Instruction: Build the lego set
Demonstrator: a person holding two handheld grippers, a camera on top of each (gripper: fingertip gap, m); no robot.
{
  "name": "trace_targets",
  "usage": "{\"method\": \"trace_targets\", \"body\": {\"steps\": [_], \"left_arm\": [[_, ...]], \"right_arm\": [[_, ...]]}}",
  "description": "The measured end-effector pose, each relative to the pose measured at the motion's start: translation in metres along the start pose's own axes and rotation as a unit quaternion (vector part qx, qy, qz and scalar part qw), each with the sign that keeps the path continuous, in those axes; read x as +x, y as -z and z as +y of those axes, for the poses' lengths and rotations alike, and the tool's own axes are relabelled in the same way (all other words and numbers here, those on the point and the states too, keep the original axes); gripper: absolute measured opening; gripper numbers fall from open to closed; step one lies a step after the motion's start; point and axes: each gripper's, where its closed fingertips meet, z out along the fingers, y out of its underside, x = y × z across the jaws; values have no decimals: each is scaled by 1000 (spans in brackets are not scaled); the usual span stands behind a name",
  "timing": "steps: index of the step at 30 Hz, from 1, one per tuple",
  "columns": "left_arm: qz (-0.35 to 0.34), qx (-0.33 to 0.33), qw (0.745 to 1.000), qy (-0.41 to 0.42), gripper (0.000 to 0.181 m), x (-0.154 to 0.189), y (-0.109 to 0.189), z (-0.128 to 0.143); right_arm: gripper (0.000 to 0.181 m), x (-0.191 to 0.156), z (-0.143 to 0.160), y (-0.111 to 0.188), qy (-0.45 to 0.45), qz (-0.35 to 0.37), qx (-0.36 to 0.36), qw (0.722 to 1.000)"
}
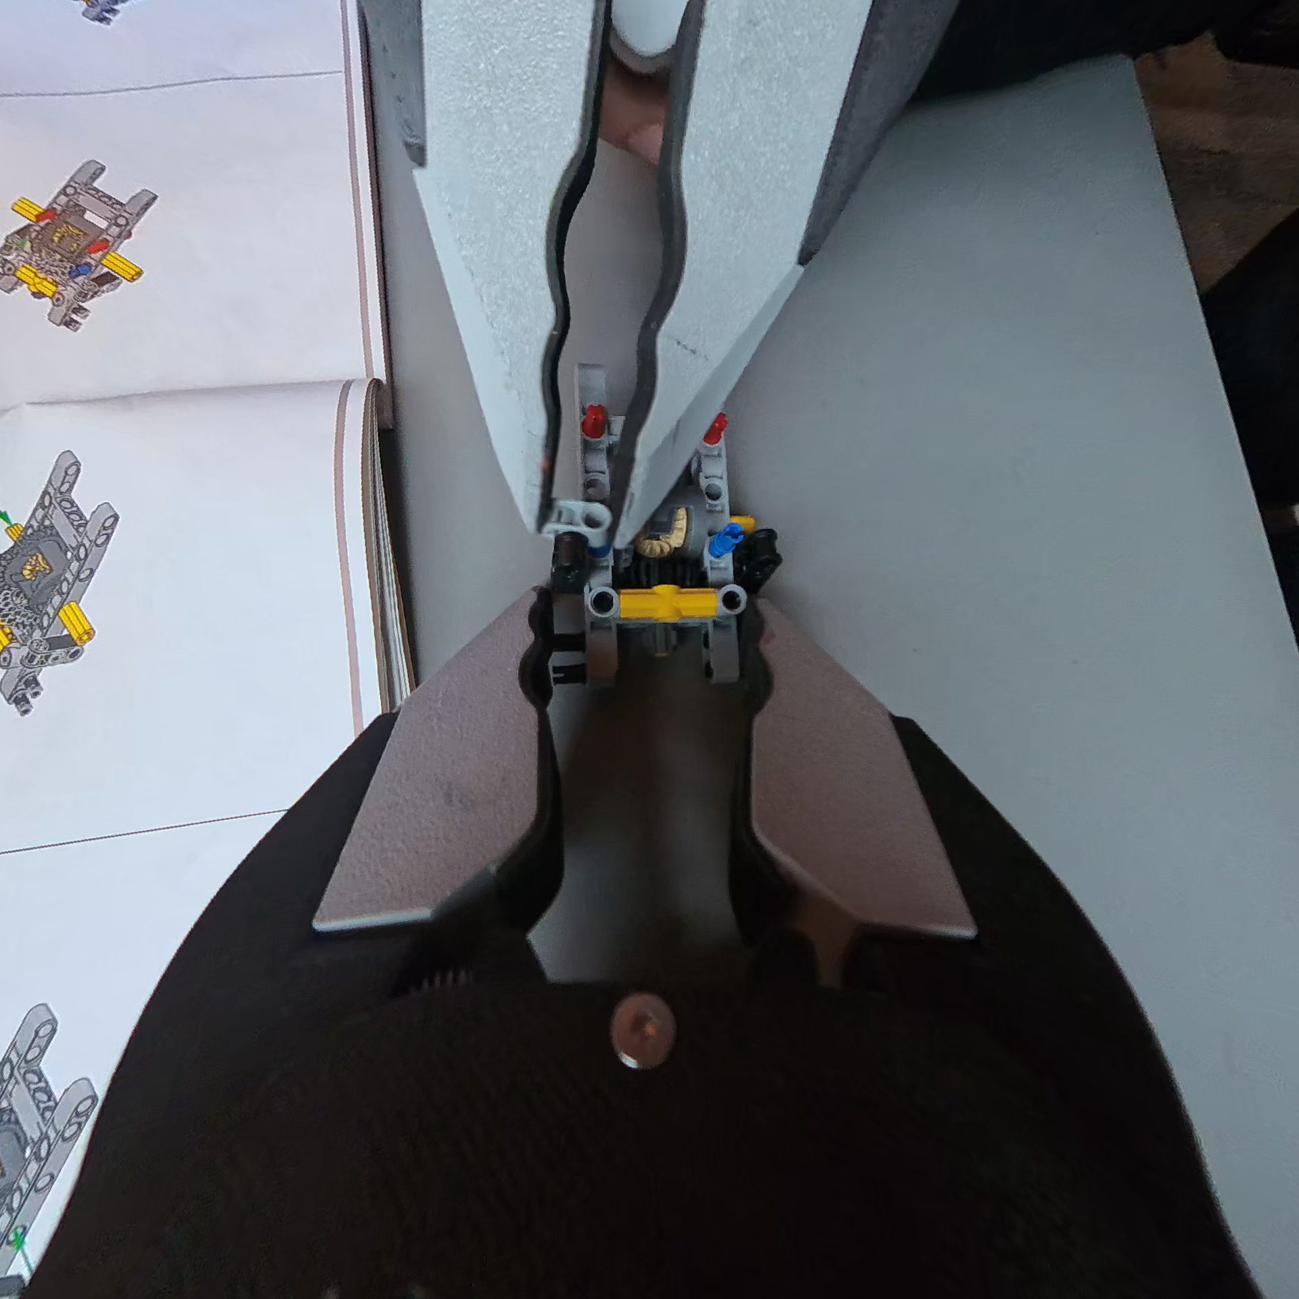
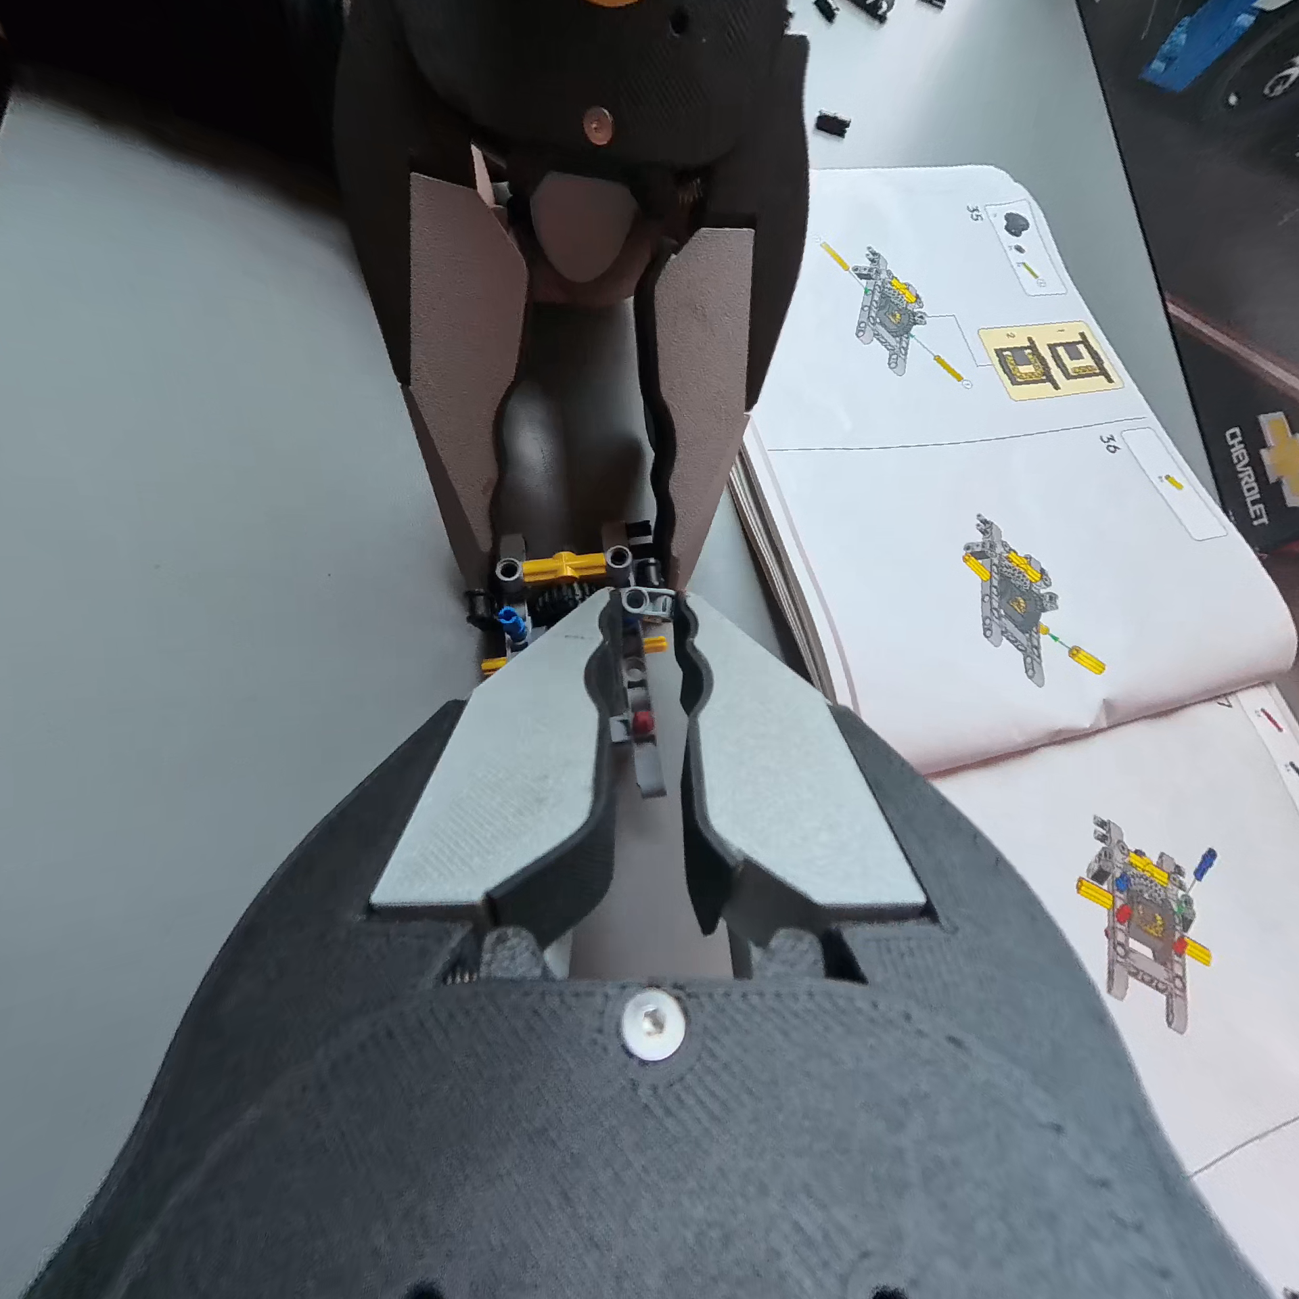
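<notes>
On the grey tabletop (image 1: 984, 492), one lego assembly (image 1: 661, 604) sits clamped between the left hand-held gripper (image 1: 643, 632) fingers. The right hand-held gripper (image 2: 643, 604) pinches one small grey connector (image 2: 648, 601) against it (two red pins, one yellow axle visible). One open instruction booklet (image 2: 984, 492) lies beside.

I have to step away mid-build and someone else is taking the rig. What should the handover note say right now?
Left gripper: shut on the lego chassis, clamping its end with the yellow connector.
Right gripper: shut on a small light grey connector, held at the chassis's corner, above one grey side beam.
The chassis sits low over the grey table; contact unclear. Instruction booklet lies open beside it; loose black pieces lie farther off.
Done: frame with gears, red and blue pins.
Left: seat the connector; whether it is already pushed home is unclear. Then follow the booklet.
</notes>
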Motion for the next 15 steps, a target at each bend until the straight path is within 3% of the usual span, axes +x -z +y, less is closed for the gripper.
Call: {"method": "trace_targets", "body": {"steps": [9,15], "left_arm": [[-1,-2,1000,-8,51,1,0,0],[3,-1,1000,-7,51,2,0,0]], "right_arm": [[12,-3,0,-2,65,6,-19,998],[12,-4,1,-3,96,-29,-53,994]]}}
